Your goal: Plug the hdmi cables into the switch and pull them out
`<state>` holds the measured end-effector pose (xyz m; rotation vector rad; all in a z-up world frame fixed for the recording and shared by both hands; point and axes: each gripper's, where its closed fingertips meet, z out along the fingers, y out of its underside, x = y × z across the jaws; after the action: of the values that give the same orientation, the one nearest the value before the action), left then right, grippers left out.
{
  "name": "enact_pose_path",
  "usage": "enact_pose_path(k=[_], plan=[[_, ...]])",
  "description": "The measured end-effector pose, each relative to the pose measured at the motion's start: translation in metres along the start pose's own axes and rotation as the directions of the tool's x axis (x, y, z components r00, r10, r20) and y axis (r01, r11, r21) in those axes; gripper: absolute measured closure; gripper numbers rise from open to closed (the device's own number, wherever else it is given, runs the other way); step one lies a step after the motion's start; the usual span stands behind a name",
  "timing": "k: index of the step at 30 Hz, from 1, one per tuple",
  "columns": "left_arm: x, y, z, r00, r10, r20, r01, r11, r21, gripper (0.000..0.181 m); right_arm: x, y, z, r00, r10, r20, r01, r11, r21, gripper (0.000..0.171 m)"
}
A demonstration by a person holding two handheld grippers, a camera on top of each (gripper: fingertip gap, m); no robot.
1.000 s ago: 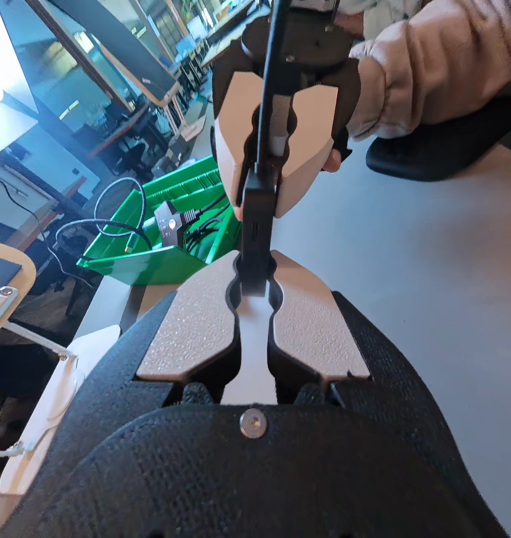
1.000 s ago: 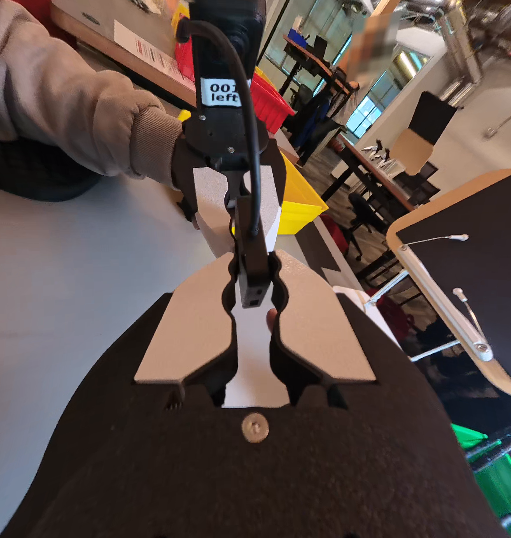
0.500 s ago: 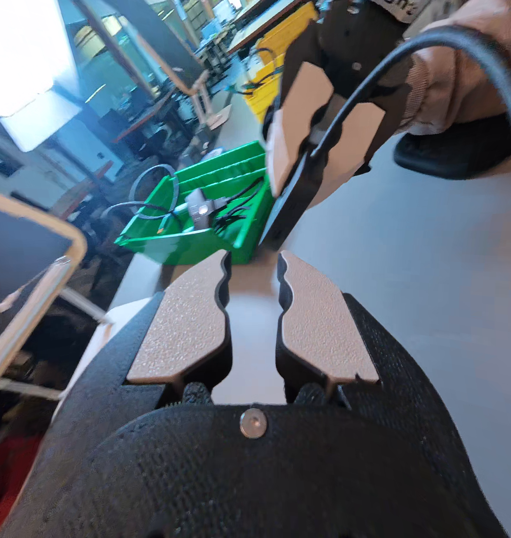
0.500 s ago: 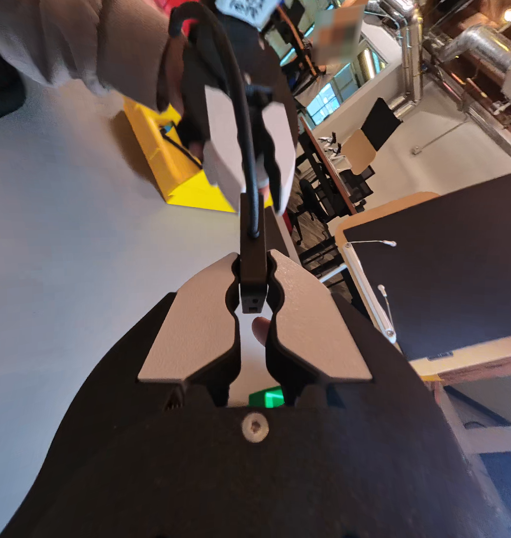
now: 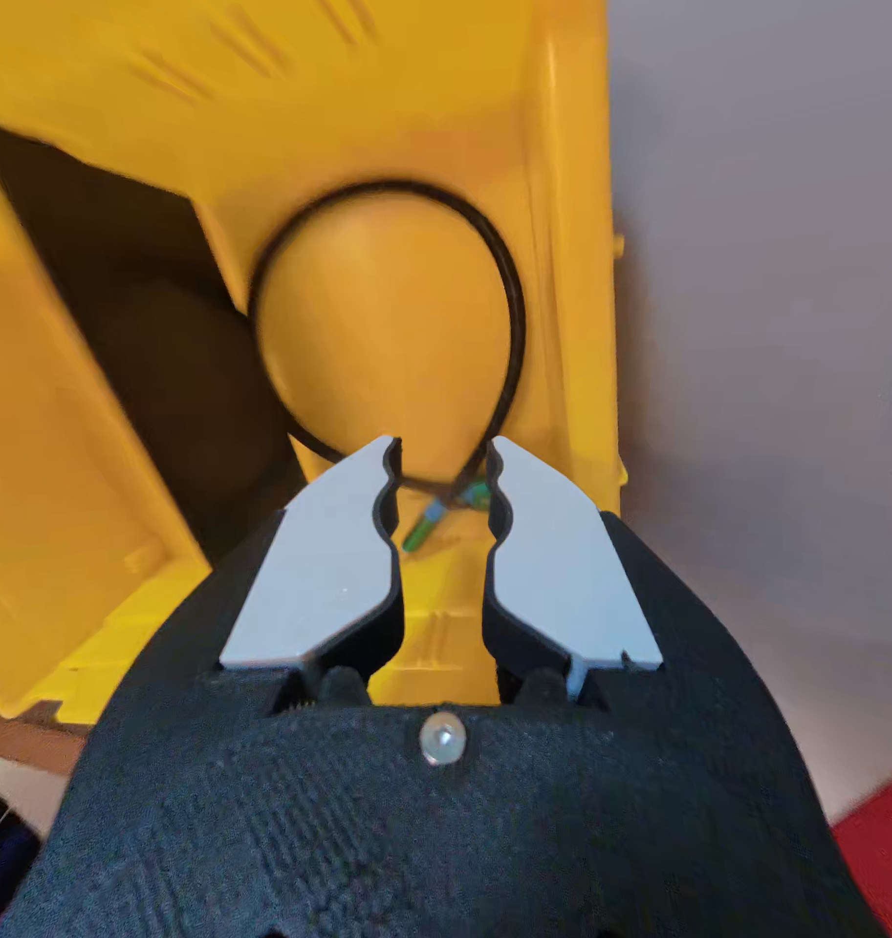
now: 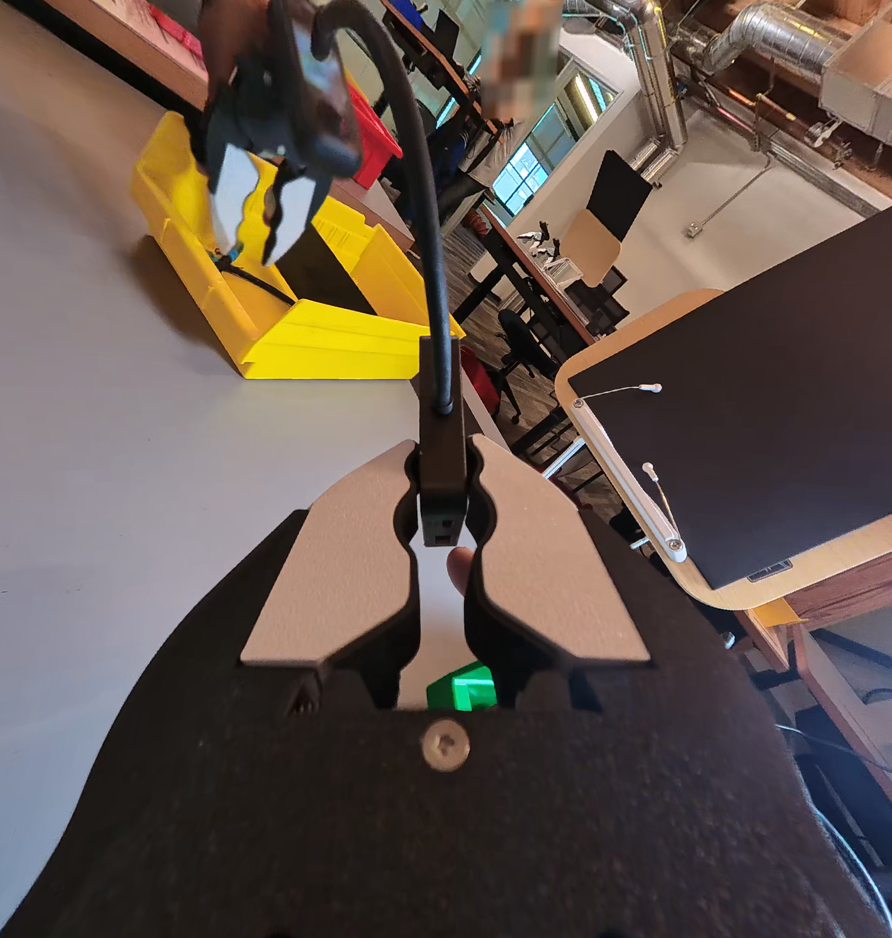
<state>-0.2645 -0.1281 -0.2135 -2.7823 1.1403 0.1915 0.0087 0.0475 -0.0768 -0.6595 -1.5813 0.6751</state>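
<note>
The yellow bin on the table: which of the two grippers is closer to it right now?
Left. The left gripper hangs open right over the yellow bin, above a looped black cable inside. The right gripper is farther back over the grey table, shut on a black switch.

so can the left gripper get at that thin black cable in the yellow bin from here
Probably yes: the left gripper is open right above the thin black cable lying in the yellow bin, with nothing between them.

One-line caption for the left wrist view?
Open left gripper poised over a looped black cable lying in a yellow bin.
</note>
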Motion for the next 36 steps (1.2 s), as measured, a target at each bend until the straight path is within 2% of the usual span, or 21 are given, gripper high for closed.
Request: enact_pose_path(k=[1, 3, 5, 6, 7, 9, 13, 17, 21, 24, 27, 30, 33, 36], plan=[[0.004, 0.011, 0.008, 0.999, 0.022, -0.024, -0.024, 0.996, -0.084, 0.148, 0.000, 0.000, 0.000, 1.000, 0.007, 0.002, -0.007, 1.000, 0.002, 0.157], [0.006, 0.022, 0.019, 0.997, 0.061, -0.052, -0.070, 0.981, -0.182, 0.148, 0.000, 0.002, 0.000, 1.000, 0.024, 0.006, -0.025, 1.000, 0.005, 0.157], [0.009, 0.024, 0.030, 0.993, 0.075, -0.093, -0.094, 0.972, -0.215, 0.149, 0.001, 0.005, 0.001, 0.999, 0.040, 0.007, -0.040, 0.999, 0.004, 0.156], [0.011, 0.025, 0.035, 0.991, 0.079, -0.112, -0.103, 0.968, -0.228, 0.153, 0.002, 0.006, 0.000, 0.999, 0.045, 0.006, -0.045, 0.999, 0.003, 0.157], [0.014, 0.028, 0.039, 0.987, 0.076, -0.143, -0.110, 0.963, -0.248, 0.166, 0.003, 0.007, 0.000, 0.999, 0.047, 0.003, -0.047, 0.999, 0.001, 0.157], [0.014, 0.026, 0.035, 0.984, 0.073, -0.162, -0.113, 0.961, -0.254, 0.171, 0.007, 0.007, -0.004, 0.999, 0.050, -0.011, -0.050, 0.999, 0.003, 0.157], [-0.001, -0.008, -0.022, 0.997, 0.016, -0.072, -0.018, 0.999, -0.035, 0.174, 0.022, 0.005, -0.013, 0.995, 0.093, -0.046, -0.092, 0.995, 0.036, 0.157], [-0.013, -0.040, -0.095, 0.996, -0.063, 0.055, 0.051, 0.977, 0.206, 0.175, 0.037, -0.001, -0.020, 0.984, 0.164, -0.073, -0.157, 0.984, 0.088, 0.157], [0.022, -0.093, -0.136, 0.997, -0.078, 0.000, 0.069, 0.886, 0.459, 0.175, 0.050, -0.007, -0.028, 0.969, 0.224, -0.105, -0.209, 0.968, 0.136, 0.157], [0.061, -0.148, -0.145, 0.995, -0.050, -0.088, 0.095, 0.755, 0.649, 0.175, 0.062, -0.009, -0.034, 0.954, 0.262, -0.144, -0.239, 0.958, 0.160, 0.157], [0.092, -0.202, -0.137, 0.962, -0.044, -0.269, 0.244, 0.578, 0.778, 0.175, 0.072, -0.006, -0.038, 0.935, 0.312, -0.170, -0.282, 0.942, 0.181, 0.157], [0.103, -0.240, -0.102, 0.916, -0.064, -0.396, 0.372, 0.504, 0.779, 0.175, 0.077, 0.005, -0.038, 0.924, 0.328, -0.197, -0.298, 0.940, 0.168, 0.157], [0.089, -0.259, -0.061, 0.909, -0.167, -0.382, 0.408, 0.544, 0.733, 0.175, 0.077, 0.016, -0.036, 0.919, 0.337, -0.205, -0.311, 0.939, 0.150, 0.157], [0.078, -0.263, -0.025, 0.942, -0.237, -0.236, 0.334, 0.688, 0.644, 0.175, 0.077, 0.022, -0.033, 0.917, 0.342, -0.205, -0.319, 0.937, 0.140, 0.157]])
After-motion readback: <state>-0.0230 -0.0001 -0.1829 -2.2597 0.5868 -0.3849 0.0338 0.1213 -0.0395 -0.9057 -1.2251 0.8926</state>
